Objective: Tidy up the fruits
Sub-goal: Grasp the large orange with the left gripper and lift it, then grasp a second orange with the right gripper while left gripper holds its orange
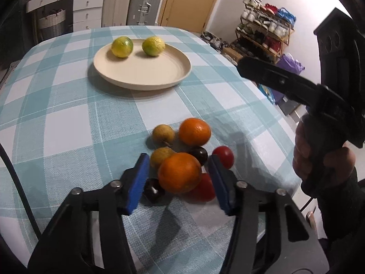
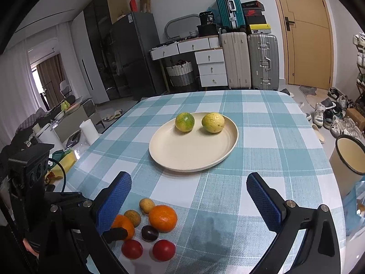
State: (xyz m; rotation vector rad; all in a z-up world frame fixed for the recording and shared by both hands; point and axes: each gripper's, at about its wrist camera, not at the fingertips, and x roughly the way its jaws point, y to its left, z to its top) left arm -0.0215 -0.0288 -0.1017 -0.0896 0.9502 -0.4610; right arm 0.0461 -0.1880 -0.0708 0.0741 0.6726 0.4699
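A cream plate (image 1: 141, 73) (image 2: 194, 153) holds two yellow-green citrus fruits (image 1: 122, 46) (image 2: 184, 122). Near the table's front lies a pile: two oranges, two small tan fruits, dark plums and red tomatoes. My left gripper (image 1: 179, 178) is open, its blue pads on either side of the near orange (image 1: 179, 172) (image 2: 123, 225); I cannot tell whether they touch it. The far orange (image 1: 194, 131) (image 2: 162, 218) lies beyond. My right gripper (image 2: 189, 198) is open and empty above the cloth, right of the pile.
The table has a blue-checked cloth (image 1: 68, 114). A cream cup (image 2: 349, 159) stands off the right edge. Suitcases (image 2: 251, 61), drawers and a shoe rack (image 1: 264, 29) stand behind the table.
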